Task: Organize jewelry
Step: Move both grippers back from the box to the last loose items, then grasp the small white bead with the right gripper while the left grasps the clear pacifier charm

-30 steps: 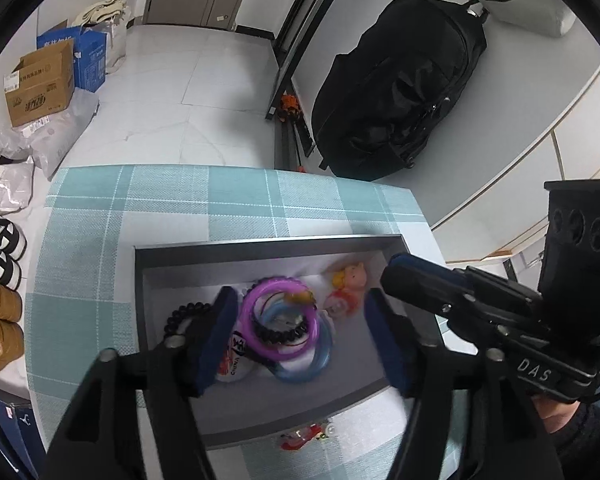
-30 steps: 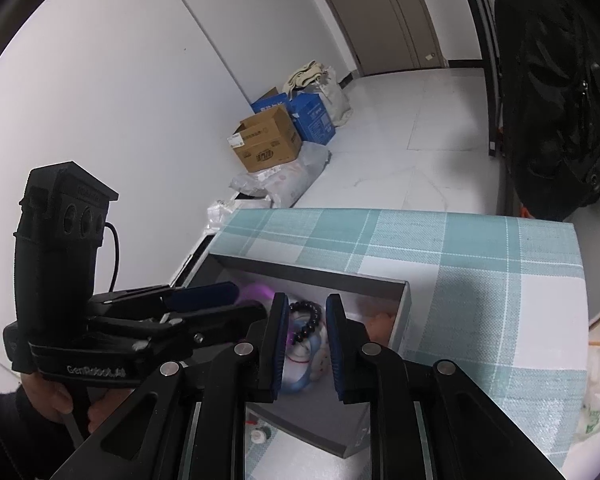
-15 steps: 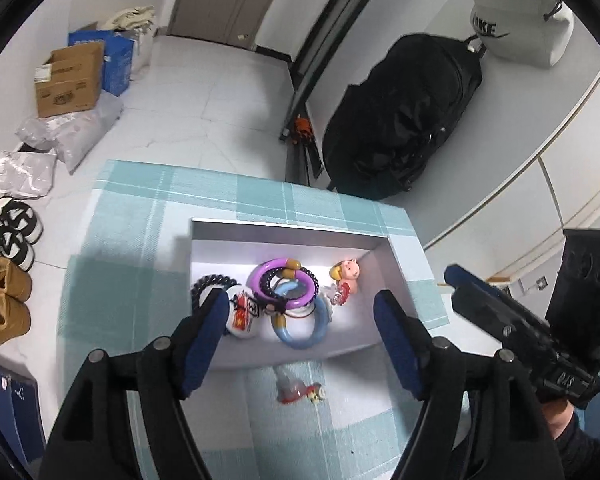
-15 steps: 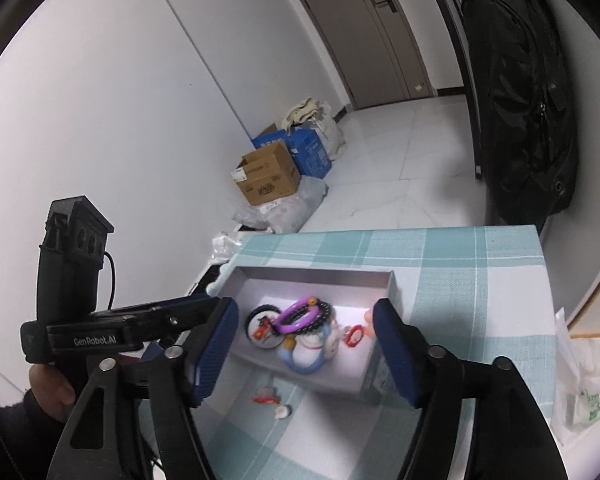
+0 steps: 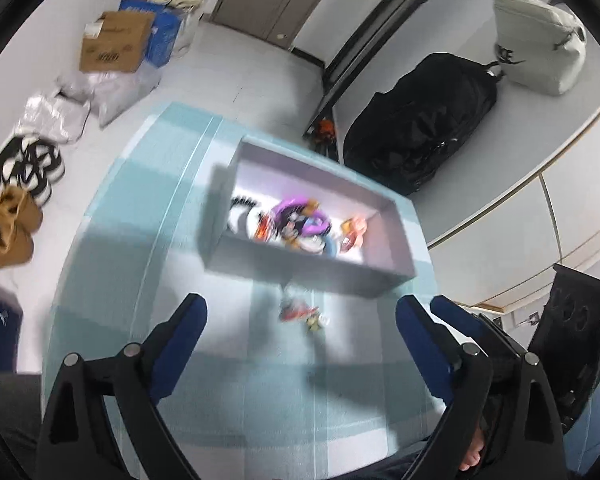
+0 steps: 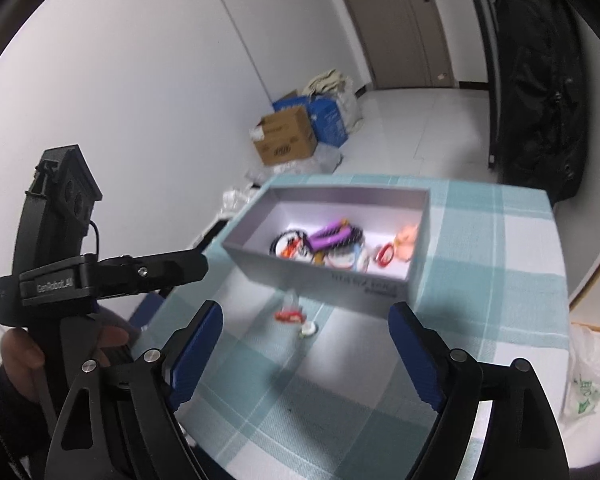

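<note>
A grey open box (image 5: 308, 276) (image 6: 324, 276) stands on the teal checked tablecloth (image 5: 148, 264) (image 6: 496, 248). Inside lie a purple bracelet (image 5: 296, 208) (image 6: 332, 236), a black bead bracelet (image 5: 240, 204), a blue ring (image 5: 330, 246), a red ring (image 6: 385, 257) and a small pink figure (image 5: 356, 226) (image 6: 406, 238). A small red piece with a tiny charm (image 5: 300, 314) (image 6: 290, 315) lies on the cloth in front of the box. My left gripper (image 5: 300, 348) is open and empty, held back above the cloth. My right gripper (image 6: 304, 356) is open and empty, also back from the box.
The left gripper's body (image 6: 80, 276) shows at the left of the right wrist view; the right gripper's body (image 5: 572, 340) shows at the right of the left wrist view. A black backpack (image 5: 416, 120) leans on the wall beyond the table. Cardboard boxes (image 5: 114, 44) and shoes (image 5: 8, 220) lie on the floor.
Both grippers have pulled back and up from the box. The right gripper went from nearly shut to wide open. The box's contents stay in place.
</note>
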A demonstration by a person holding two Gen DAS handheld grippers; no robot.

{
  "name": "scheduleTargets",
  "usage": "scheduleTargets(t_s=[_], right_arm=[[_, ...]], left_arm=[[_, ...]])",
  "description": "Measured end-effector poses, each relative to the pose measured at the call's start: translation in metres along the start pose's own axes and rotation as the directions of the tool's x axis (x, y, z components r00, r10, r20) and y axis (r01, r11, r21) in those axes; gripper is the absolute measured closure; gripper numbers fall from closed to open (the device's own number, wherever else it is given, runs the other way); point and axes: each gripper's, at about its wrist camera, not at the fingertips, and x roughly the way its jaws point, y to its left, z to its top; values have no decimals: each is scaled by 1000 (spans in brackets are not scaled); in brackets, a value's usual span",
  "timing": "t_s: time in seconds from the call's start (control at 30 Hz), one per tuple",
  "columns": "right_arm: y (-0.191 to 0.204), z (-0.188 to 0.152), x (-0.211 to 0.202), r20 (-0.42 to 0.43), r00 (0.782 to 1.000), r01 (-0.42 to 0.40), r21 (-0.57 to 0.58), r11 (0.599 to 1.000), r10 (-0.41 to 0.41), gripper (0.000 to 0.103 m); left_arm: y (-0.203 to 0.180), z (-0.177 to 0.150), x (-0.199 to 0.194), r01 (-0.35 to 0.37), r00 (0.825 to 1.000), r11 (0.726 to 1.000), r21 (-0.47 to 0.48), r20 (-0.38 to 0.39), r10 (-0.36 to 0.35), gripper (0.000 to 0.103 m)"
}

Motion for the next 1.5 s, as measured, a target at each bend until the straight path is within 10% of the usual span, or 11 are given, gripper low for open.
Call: scheduleTargets(t_s=[0.47,0.97,1.5], right_arm=[[8,-20,68,-160,984,66,-69,995,-76,21],[18,-20,83,-165,978,99,-174,980,-129,90],[2,-16,50,-133,985,100,-74,992,-109,91]], left_arm=[[26,-7,14,-37,998,999,-24,-43,36,7],[33,-12,21,-69,990,997,-32,-125,65,7],[22,-13,25,-115,990,993,10,-85,115,8]])
